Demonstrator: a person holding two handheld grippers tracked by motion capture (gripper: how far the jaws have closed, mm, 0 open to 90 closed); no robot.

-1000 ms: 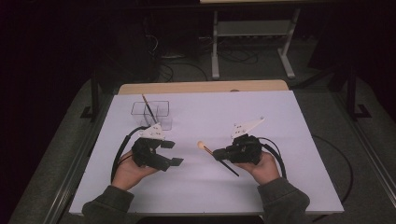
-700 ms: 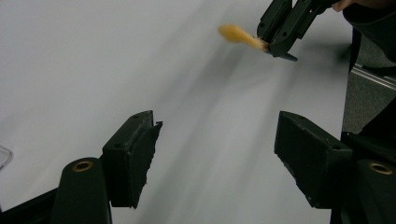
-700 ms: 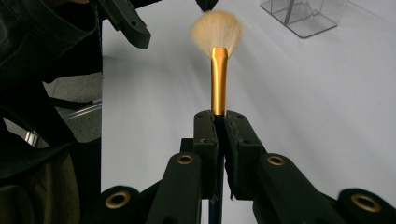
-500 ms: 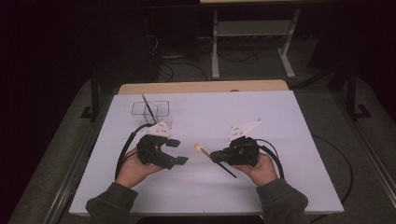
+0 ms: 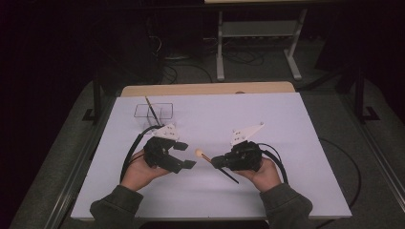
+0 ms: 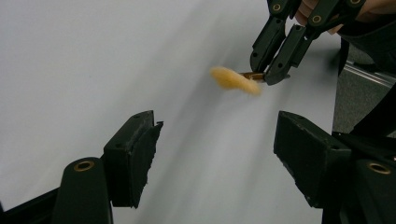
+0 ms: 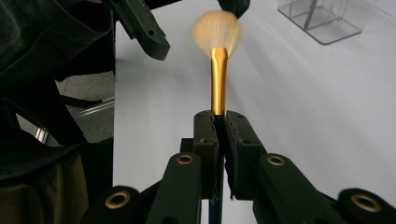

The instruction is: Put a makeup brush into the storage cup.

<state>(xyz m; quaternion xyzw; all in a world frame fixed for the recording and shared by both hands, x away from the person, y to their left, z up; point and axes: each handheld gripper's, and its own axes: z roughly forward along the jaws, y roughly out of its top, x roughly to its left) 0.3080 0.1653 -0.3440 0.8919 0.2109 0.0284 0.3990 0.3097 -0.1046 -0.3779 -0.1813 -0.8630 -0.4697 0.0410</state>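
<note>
Just below the middle of the high view, the right tongs (image 5: 216,162) are clamped tight on a makeup brush (image 5: 210,160). In the right gripper view the two jaws press together around the brush (image 7: 218,60) where its gold ferrule meets the dark handle, and the pale, fanned bristles stand up toward the top centre of the frame. From above, the bristle end points left toward the other hand, while the dark handle trails out behind the jaws toward the lower right, just above the white counter (image 5: 286,124). The left tongs (image 5: 185,154) sit just left of the bristles, near but not touching them, with the jaws spread wide and nothing between them. The left gripper view confirms this: its two black jaws stand far apart at the bottom of the frame, and the brush (image 6: 233,79) shows blurred at the upper right, pinched in the right tongs (image 6: 264,72) farther off. A clear container (image 5: 154,111) with a thin dark stick leaning in it stands in the upper left part of the counter, well apart from both hands. The container (image 7: 327,16) also appears at the top right of the right gripper view.
</note>
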